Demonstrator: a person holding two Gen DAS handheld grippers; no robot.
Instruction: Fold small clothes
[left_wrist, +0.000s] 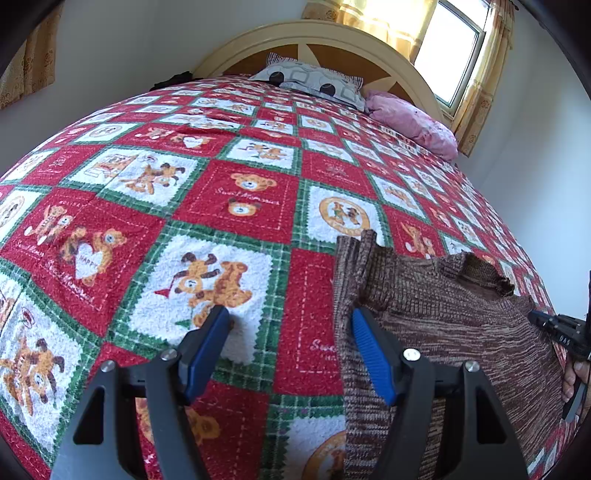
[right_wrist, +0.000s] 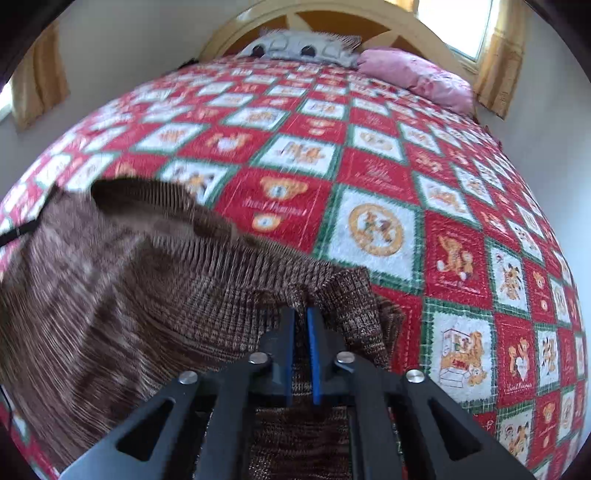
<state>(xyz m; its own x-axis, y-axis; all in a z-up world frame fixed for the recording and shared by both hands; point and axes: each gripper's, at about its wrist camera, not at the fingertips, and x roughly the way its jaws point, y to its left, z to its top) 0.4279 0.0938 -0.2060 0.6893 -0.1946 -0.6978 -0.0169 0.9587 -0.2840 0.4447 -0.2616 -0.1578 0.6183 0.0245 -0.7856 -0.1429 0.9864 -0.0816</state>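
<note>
1 brown sweater (right_wrist: 122, 280) lies on the bed's quilt (left_wrist: 236, 192), with 2 pillows (left_wrist: 314, 79) at the headboard. The right tongs (right_wrist: 301, 314) are clenched on a bunched fold at the sweater's edge. The left tongs (left_wrist: 290, 317) stand released, their right finger over the sweater's left edge.

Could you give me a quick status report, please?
Left gripper open over the bedspread. Right gripper shut on brown knit sweater. Nothing in the way.
</note>
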